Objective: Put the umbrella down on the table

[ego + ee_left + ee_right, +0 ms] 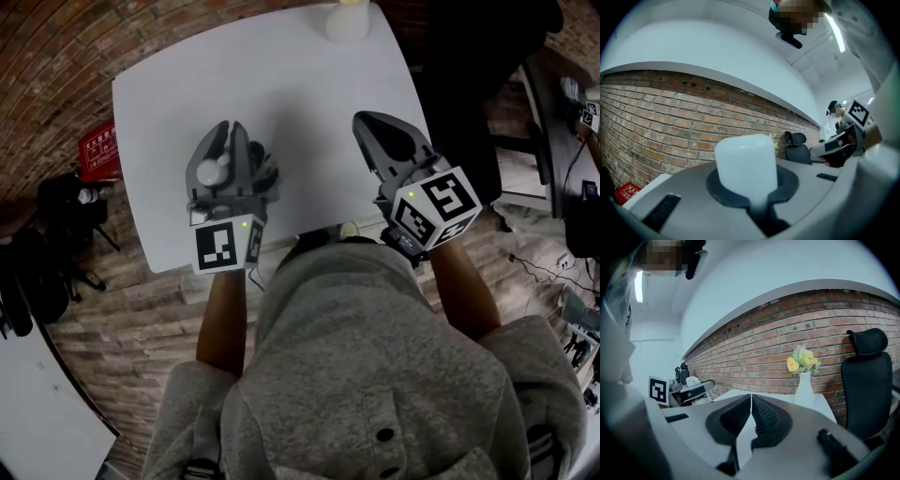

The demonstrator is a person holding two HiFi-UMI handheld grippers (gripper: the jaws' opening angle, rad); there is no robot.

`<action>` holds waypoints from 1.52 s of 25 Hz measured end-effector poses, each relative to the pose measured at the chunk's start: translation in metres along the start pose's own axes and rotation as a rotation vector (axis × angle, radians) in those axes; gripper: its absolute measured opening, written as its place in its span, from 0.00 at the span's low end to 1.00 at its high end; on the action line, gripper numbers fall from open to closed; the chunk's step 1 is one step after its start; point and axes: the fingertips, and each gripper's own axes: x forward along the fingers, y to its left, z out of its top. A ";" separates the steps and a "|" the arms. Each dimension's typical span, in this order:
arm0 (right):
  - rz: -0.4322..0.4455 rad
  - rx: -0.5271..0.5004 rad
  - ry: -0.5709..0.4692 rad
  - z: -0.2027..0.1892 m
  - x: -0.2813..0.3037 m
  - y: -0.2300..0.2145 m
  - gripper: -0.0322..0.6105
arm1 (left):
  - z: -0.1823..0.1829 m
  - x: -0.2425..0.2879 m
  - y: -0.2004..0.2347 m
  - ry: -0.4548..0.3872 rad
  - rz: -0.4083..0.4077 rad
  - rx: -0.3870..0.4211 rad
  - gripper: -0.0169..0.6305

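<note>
Head view: nearest, my 2 grippers hover over the white table (281, 75). My left gripper (232, 131) is clamped on the umbrella (746, 164), whose white handle end stands up between the jaws. I cannot tell whether it touches the table. My right gripper (366, 122) is closed and empty. Farthest, a vase of yellow flowers (805, 380) stands before a brick wall (764, 348).

Head view overhead; gripper views facing wall (670, 122)

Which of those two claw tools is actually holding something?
The left gripper: its jaws clamp the umbrella's white end. The right gripper has its jaws pressed together with nothing between them.
</note>
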 end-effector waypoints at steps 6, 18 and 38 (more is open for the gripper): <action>0.013 -0.009 0.000 0.003 0.004 0.004 0.09 | 0.003 0.003 0.001 -0.005 -0.035 -0.019 0.12; 0.046 -0.004 -0.001 -0.001 0.016 0.016 0.09 | -0.016 -0.030 0.032 0.056 -0.110 -0.134 0.16; 0.066 0.001 0.015 -0.007 0.028 0.030 0.09 | -0.048 -0.071 0.116 0.103 0.154 -0.194 0.32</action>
